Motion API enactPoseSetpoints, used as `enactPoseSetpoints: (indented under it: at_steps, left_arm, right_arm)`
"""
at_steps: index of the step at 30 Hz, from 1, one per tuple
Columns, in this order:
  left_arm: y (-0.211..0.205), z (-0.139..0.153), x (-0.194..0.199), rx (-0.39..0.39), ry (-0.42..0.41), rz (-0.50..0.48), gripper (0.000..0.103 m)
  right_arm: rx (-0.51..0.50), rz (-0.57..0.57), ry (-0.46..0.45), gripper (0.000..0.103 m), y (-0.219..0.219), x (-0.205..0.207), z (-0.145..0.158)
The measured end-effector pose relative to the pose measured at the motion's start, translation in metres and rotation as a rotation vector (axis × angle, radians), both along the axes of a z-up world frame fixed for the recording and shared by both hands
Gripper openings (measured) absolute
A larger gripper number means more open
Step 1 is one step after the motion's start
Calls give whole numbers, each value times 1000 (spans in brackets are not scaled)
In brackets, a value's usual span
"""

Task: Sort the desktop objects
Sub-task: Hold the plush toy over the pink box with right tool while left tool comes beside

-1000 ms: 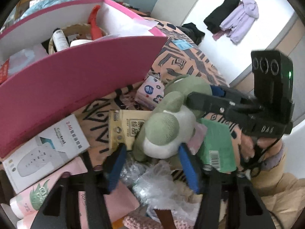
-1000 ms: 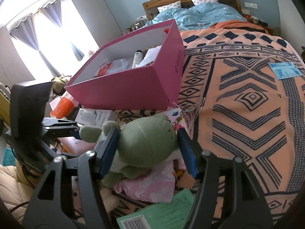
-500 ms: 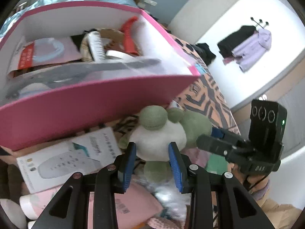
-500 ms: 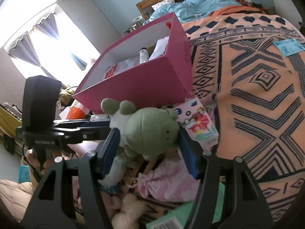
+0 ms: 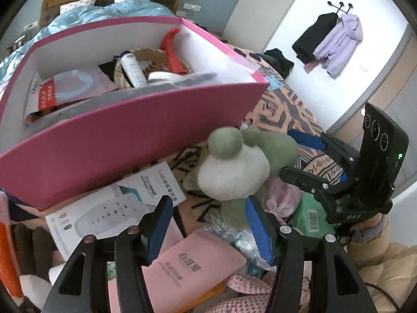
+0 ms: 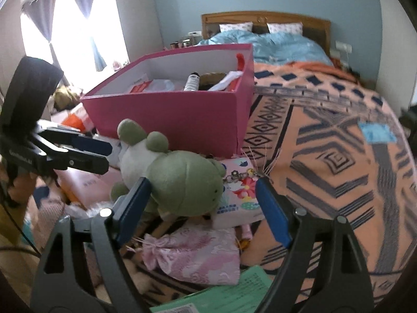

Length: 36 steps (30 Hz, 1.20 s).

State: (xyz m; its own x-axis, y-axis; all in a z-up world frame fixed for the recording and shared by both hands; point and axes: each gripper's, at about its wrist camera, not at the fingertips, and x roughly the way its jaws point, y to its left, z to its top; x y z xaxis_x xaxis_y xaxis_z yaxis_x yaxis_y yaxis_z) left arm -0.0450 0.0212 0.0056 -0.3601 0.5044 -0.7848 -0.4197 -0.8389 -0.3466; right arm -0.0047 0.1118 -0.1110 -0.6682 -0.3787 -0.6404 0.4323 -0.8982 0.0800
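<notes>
While the green plush frog [image 6: 182, 180] lay on the clutter at the foot of the pink box [image 6: 182, 114], neither gripper had a firm hold of it. It rested on its side, head toward the right gripper [image 6: 200, 208] and its white belly and feet toward the left gripper [image 5: 208, 229], so its long axis ran roughly from one hand to the other. The right jaws were opening with the frog's head between them: the near pad touched the plush, the far pad stood clear. The left jaws were opening too, one foot just beside the right-hand pad, nothing pressed.

As for progress, the box already held a bottle [image 5: 134, 69], a red item and some packets (so part of the sorting looked done). Left outside were the frog, a white remote-control carton [image 5: 114, 208], a pink booklet [image 5: 187, 268], a floral tissue pack [image 6: 239, 198], a pink pouch [image 6: 192, 255] and a green packet [image 5: 310, 214], all spread over the patterned blanket [image 6: 325, 156]
</notes>
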Motion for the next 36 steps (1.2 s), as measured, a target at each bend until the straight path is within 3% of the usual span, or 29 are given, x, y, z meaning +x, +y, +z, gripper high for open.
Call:
enactPoseSetpoints:
  at_steps: [2,4,5,15,23,36]
  left_arm:
    - [1,-2,-1,4,-8,-8,59]
    - [3,-4,-5,15,-16,-14,59]
    - [3,-6,-8,25,-26,-14,59]
    - [5,-19,-27,101,-91,9,60]
    - [6,-20,-33,136,-108,18,59]
    - [2,24,-17,125,16,14,59]
  right_arm:
    - [2,26,-6,80,-3,-2,-1]
    - [-15,52,-19,62,-5,-3,-2]
    - [-26,56,-25,60,-5,-3,-1]
    - [-119,26,-108,63,0,-24,0]
    - [-125,35,-101,59,-5,-28,0]
    - [-145,47,-26,58,-4,-15,34]
